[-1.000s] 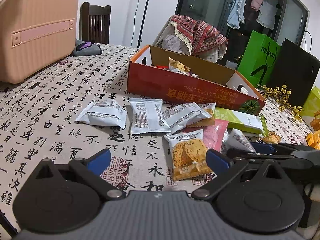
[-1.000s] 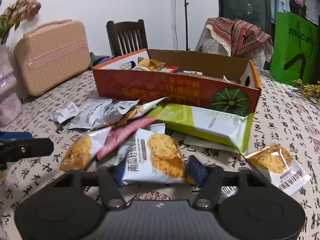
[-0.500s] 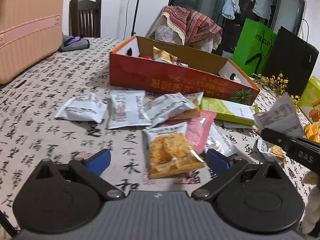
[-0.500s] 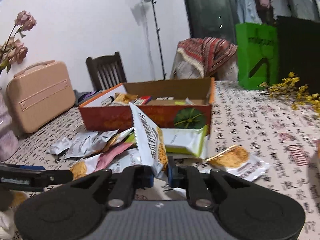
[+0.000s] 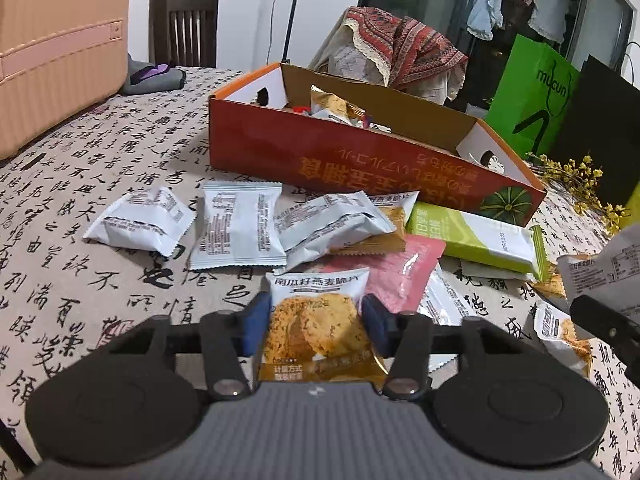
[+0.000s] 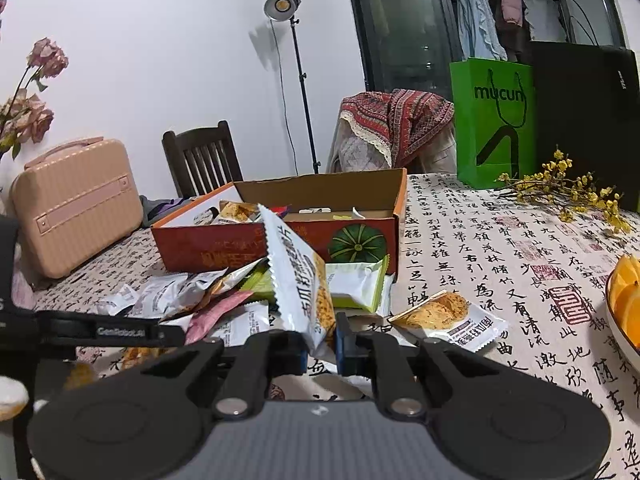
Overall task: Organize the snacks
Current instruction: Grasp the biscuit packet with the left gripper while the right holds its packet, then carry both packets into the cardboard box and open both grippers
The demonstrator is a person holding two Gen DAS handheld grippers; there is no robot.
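Left wrist view shows our left tongs [image 5: 316, 320] just closing around a white oat-crisp packet [image 5: 320, 320] on the table [image 5: 80, 160]; only the right view shows right tongs [image 6: 322, 344] clamping another crisp packet [image 6: 300, 280], lower edge hidden.

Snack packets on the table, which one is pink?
The pink packet in the pile's middle, partly under the oat-crisp packet between the left gripper pads; the others are silver, orange or green.

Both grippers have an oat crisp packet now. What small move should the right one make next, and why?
Probably carry it forward over the orange box and release there. The right gripper is shut on an oat crisp packet held upright off the table, and the open box just beyond already holds snacks. The left gripper has just been closing around its own packet.
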